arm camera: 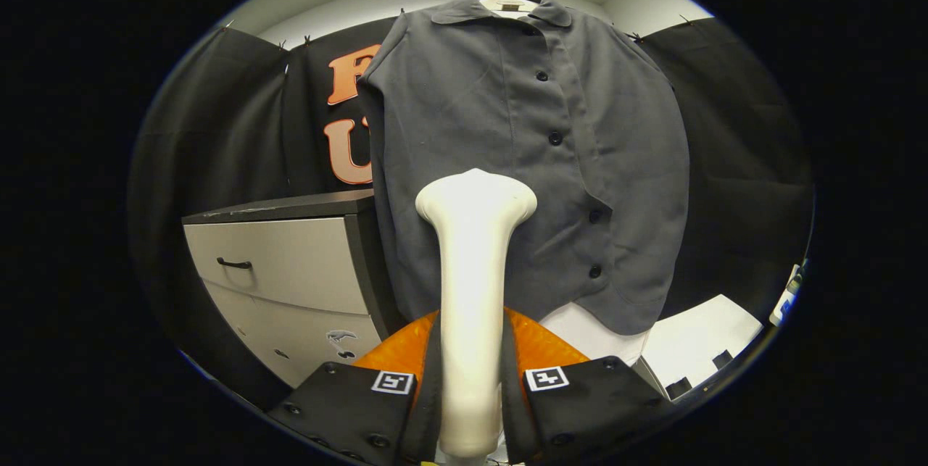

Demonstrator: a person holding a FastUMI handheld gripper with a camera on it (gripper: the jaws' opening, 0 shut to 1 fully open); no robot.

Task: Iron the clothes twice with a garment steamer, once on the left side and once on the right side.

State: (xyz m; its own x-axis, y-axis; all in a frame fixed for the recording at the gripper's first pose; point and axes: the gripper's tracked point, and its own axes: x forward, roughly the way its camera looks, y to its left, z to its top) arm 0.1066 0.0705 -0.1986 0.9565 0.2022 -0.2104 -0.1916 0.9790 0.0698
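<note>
A grey button-up shirt (507, 147) hangs on a pale hanger (505, 1) straight ahead, its front facing me. My gripper (471, 372) is shut on the white garment steamer (473, 263), both fingers pressing its handle. The steamer stands upright between the fingers, and its flared head sits in front of the shirt's lower middle, a little left of the button line. Whether the head touches the cloth I cannot tell.
A low cabinet with pale drawers and a dark top (290, 263) stands to the left of the shirt. White flat surfaces (689, 343) lie below the shirt's hem on the right. Black cloth walls close the booth behind.
</note>
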